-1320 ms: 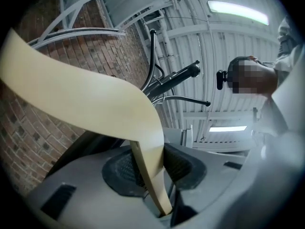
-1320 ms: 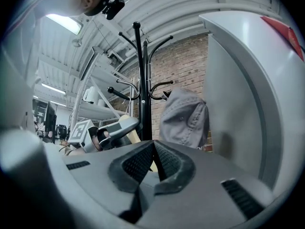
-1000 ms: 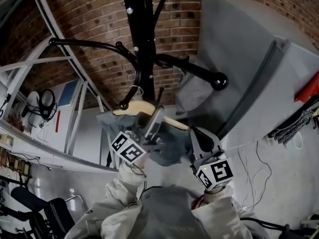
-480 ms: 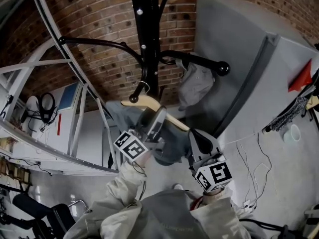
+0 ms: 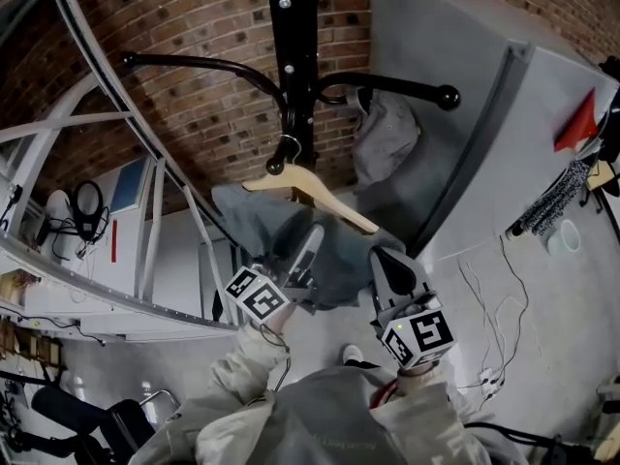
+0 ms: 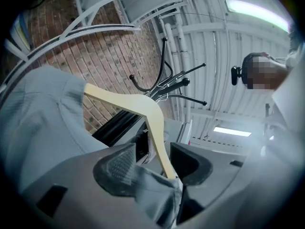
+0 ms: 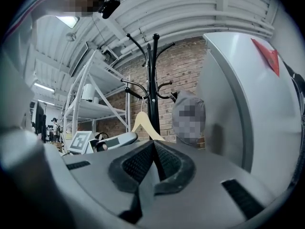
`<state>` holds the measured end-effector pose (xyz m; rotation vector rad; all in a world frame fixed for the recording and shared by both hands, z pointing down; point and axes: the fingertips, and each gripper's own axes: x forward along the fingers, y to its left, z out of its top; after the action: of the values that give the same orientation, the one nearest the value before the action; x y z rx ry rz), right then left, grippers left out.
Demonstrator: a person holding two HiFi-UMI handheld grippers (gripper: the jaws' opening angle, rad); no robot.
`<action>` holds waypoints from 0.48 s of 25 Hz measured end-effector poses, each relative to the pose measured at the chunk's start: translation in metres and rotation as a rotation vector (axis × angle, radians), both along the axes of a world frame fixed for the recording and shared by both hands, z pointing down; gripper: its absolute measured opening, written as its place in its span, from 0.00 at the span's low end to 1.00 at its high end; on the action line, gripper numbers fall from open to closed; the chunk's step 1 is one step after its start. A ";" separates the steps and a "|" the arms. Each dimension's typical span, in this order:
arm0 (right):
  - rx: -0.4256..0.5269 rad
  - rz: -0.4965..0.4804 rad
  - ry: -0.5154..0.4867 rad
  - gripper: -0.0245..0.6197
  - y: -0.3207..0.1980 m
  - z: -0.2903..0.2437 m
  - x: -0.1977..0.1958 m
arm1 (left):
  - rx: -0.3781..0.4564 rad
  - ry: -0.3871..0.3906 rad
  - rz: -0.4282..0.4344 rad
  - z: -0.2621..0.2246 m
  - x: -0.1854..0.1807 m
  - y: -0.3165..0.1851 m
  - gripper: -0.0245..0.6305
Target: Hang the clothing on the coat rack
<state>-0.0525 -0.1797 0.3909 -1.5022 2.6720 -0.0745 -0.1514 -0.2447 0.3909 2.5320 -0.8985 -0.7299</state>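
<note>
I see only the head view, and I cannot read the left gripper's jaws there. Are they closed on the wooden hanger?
Observer: No. In the left gripper view the left gripper has its jaws apart; they have just been opening. The wooden hanger passes between them with a gap beside it.
Operator: Does the cloth catch on a jaw?
Observer: A fold of the grey-blue garment lies against one pad.
Operator: And the right gripper?
Observer: In its own view the right gripper has its jaws together, and I see nothing between them.
</note>
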 end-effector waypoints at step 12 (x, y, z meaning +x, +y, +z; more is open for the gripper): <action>-0.021 -0.020 0.013 0.07 0.067 0.011 -0.061 | 0.103 -0.265 -0.149 0.015 -0.060 0.096 0.17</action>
<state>-0.1140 -0.1132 0.4021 -1.4876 2.7051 -0.0939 -0.2115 -0.1491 0.4062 2.7189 -1.1747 -0.5002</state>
